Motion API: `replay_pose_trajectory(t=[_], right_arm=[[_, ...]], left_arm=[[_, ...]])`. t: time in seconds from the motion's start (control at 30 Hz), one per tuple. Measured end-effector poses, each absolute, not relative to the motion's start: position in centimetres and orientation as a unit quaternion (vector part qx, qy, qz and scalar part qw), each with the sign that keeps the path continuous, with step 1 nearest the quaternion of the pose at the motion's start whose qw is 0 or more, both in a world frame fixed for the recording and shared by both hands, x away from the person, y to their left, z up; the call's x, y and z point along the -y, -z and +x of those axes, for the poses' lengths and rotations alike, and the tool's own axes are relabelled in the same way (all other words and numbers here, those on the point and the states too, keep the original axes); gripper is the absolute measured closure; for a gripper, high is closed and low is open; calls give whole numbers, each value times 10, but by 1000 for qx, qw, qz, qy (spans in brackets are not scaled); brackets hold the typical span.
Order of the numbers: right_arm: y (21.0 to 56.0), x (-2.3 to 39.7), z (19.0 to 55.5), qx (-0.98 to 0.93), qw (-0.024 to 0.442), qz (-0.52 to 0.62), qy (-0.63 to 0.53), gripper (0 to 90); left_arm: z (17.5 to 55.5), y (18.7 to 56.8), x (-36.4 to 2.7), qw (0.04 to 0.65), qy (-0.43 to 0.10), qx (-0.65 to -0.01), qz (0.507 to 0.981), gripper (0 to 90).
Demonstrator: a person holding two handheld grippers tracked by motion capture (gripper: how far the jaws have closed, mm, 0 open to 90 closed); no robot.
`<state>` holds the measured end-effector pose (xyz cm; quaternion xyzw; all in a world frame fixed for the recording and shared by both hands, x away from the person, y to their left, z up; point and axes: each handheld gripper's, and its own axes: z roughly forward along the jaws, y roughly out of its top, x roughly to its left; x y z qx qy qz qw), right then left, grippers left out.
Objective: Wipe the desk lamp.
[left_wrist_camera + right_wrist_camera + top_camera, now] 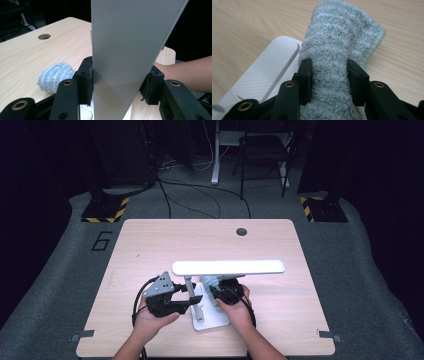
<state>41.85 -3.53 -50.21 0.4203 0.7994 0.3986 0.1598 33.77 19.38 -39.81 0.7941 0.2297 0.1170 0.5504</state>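
Observation:
A white desk lamp stands at the table's front middle, with a long light bar (227, 267) over a flat white base (212, 320). My left gripper (192, 297) comes in from the left and is shut on the lamp's upright arm (189, 286). In the left gripper view both pads press the flat grey-white arm (125, 50) at my left gripper (117, 85). My right gripper (214, 290) sits just right of the arm, under the bar. It is shut on a fluffy pale blue-green cloth (337, 42) at my right gripper (328, 75), beside the ribbed base (262, 75). The cloth (56, 77) rests on the wood.
The light wooden table (150, 245) has a round cable hole (241, 231) near its far edge. A person's forearm (190, 72) crosses behind the lamp. Beyond the table are floor cables, a chair (262, 150) and two striped stand feet (105, 210).

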Motion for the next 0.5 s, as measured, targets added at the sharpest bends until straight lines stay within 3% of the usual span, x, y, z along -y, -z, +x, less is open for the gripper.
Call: replay_pose_trajectory(t=[0.5], right_arm=[[504, 52, 435, -779, 169, 456, -396, 611]], left_arm=[[338, 398, -194, 551, -116, -231, 793, 522]])
